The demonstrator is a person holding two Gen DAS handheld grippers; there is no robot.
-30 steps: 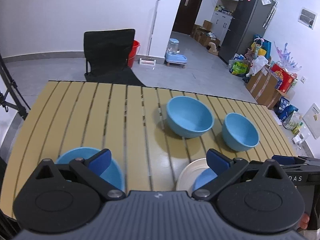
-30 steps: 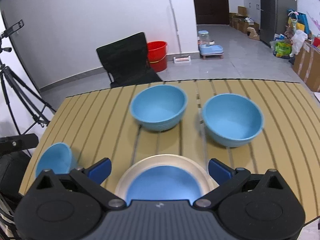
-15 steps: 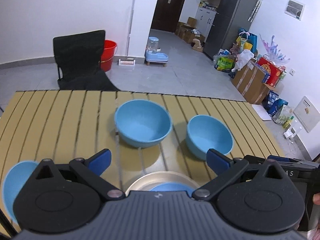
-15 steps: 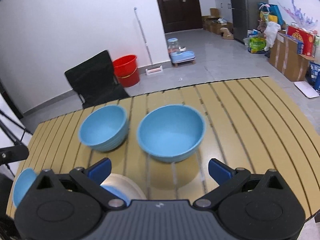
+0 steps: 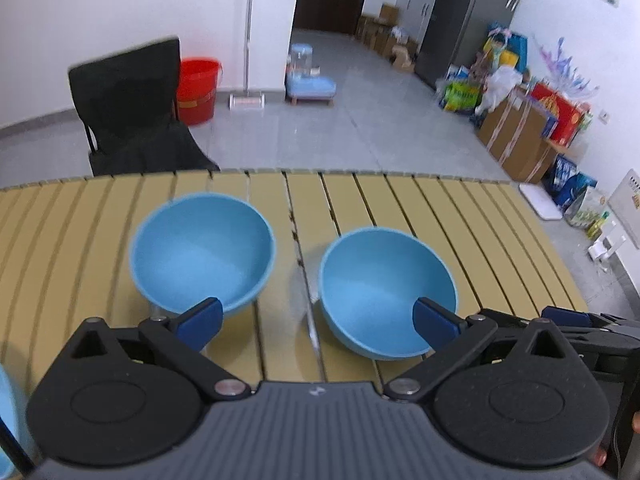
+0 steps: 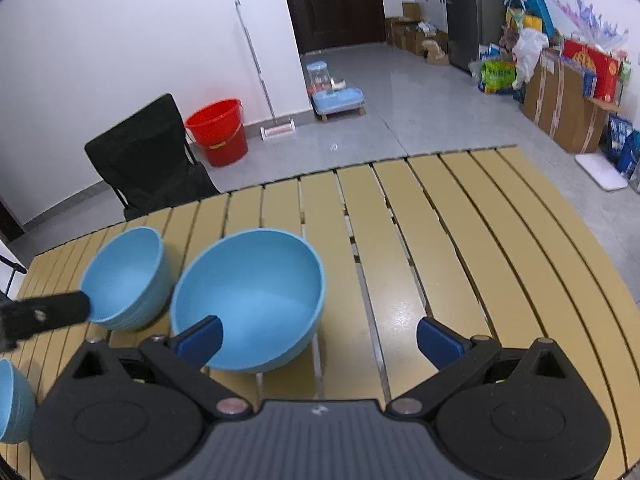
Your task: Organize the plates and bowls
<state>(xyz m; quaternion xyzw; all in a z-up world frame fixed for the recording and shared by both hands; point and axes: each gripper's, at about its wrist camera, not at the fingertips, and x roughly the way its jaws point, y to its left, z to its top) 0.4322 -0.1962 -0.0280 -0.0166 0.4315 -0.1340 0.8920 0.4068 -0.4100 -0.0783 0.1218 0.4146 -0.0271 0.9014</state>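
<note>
Spreading wide, both blue pads of the left hand-held gripper (image 5: 316,320) are seen apart w/ nothing pinched btwn them. Two blue bowls are shown ahead of it on the slatted yellow surface (image 5: 460,216): the far-left bowl (image 5: 202,250) and the nearer bowl (image 5: 386,292), side by side, close but not touching. The left pad is overlapped w/ the far-left bowl's near wall in the pic, the right pad w/ the nearer bowl's inside; actual contact can't be told. A sliver of a third blue bowl (image 5: 8,412) is cut off at the left edge.

The right hand-held gripper (image 6: 318,338) is likewise held wide open, nothing gripped. In its view the nearer bowl (image 6: 248,298) is placed front-left, its rim just behind the left pad, while bare slats are framed btwn the pads. The far-left bowl (image 6: 124,278) is seen just beside it, further left, partly covered by a black bar of the other tool at the frame edge. The third bowl (image 6: 12,404) is clipped at the lower-left corner. All bowls are upright and open side up.

Beyond the surface, a black folding chair (image 6: 148,160), a red bucket (image 6: 218,132) and a mop (image 6: 260,76) against the white wall are visible.
</note>
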